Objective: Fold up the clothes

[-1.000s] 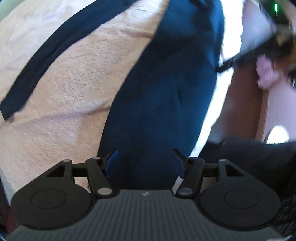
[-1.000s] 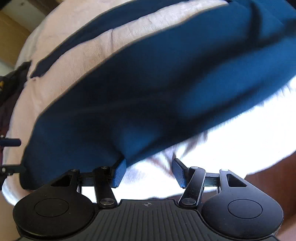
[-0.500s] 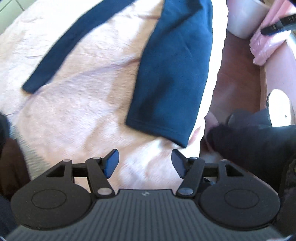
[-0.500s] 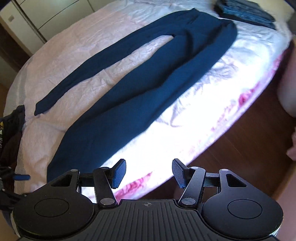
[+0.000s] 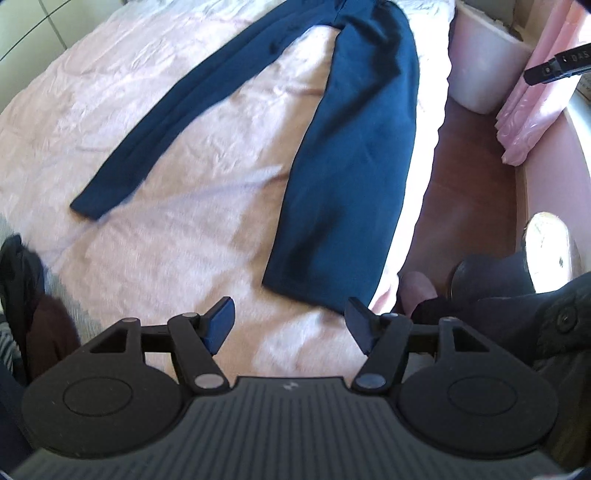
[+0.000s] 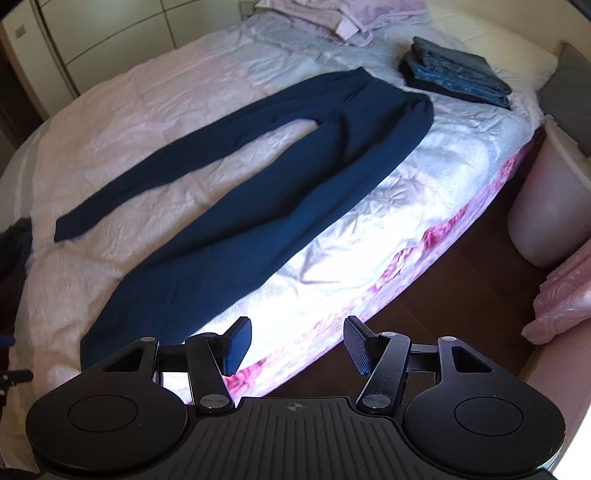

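While a pair of navy trousers (image 6: pixel 280 184) lies spread flat on the bed (image 6: pixel 155 110), both grippers hang above the bed's near edge with nothing between their fingers. The trousers run lengthwise, waistband toward the head of the bed, the two legs splayed apart toward the foot; one leg lies close along the near side edge, the other further in across the pale cover. A stack of folded jeans (image 6: pixel 458 74) sits beyond the waistband near the head corner, just apart from it, and a pile of pale folded laundry (image 6: pixel 332 18) rests at the far head end. Dark clothes (image 5: pixel 26 295) are heaped at the foot corner, clear of the leg ends. Beside the bed stand a white bin (image 5: pixel 487 66) on the wooden floor (image 6: pixel 461 295) and a pink curtain (image 5: pixel 535 92) next to it; the flowered mattress side (image 6: pixel 406 266) shows below the cover.

The left gripper (image 5: pixel 290 325) points steeply down over the cover just short of the nearer leg's hem, jaws partly apart and empty. Its jaws have just been opening a little, with no cloth between them. The right gripper (image 6: pixel 297 343) tilts downward above the bed's side edge, jaws likewise partly apart and empty, its blue pads (image 6: pixel 238 345) clear of the fabric. A dark sleeve (image 5: pixel 517 314) shows at the right of the left wrist view.
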{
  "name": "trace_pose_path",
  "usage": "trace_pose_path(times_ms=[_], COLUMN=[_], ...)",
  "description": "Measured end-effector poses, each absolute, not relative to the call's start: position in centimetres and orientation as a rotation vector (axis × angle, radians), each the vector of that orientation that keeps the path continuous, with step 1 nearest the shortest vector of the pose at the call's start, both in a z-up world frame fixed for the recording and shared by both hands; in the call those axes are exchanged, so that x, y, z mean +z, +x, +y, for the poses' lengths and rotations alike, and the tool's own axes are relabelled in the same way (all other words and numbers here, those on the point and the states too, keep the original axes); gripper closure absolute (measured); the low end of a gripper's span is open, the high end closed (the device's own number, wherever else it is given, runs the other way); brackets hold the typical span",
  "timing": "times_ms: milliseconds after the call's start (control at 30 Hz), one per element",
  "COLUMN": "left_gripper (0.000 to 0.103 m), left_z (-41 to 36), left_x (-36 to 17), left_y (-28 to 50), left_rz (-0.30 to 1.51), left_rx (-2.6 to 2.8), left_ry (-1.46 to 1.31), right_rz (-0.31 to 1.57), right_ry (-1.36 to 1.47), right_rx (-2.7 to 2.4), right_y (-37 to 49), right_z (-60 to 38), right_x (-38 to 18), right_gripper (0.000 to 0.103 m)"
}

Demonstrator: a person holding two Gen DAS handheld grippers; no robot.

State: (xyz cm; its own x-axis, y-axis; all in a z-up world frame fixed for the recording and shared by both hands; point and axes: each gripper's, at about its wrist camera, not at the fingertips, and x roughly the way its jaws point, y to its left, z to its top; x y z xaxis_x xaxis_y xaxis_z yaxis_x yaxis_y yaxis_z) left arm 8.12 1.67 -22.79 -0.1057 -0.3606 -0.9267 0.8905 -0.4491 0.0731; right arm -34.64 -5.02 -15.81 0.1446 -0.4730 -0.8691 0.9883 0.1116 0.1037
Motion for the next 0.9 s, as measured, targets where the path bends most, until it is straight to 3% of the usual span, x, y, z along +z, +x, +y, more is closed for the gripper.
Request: trace_pose_path(times_ms=[267,367,467,667,900], left_gripper=[0.04,0.04,0.039,0.039,0.04], left_z=[-0.5,-0.7,-2.1,-6.7,-8.6], left_x=[-21.9,-22.1,-22.6,-25.4,-29.5], left_y=[5.6,3.5,0.8,-6.2,-16.4], left_rz=[0.545,0.339,0.266,0.322,0.443], left_rx=[-1.774,-1.761,-1.767,-1.7,-1.495], left_ry=[1.206,1.291,1.301,1.248,1.306], right_rz=[0.771,0.805,0.859,0.932,1.081], right_ry=[0.733,0.626,0.49,0.283,0.161], right_rx=[-1.291,-1.29,-1.268,-1.136,-0.862], right_y=[-36.5,-38.5,-40.9,-46.3,-52.2], right_z=[-6.2,-7.9,-11.0,-20.5,-35.6], right_x=[-14.2,-13.7,-13.6,-15.3,-22.1], right_gripper=[0.044,0.044,0.044,0.044,0.044])
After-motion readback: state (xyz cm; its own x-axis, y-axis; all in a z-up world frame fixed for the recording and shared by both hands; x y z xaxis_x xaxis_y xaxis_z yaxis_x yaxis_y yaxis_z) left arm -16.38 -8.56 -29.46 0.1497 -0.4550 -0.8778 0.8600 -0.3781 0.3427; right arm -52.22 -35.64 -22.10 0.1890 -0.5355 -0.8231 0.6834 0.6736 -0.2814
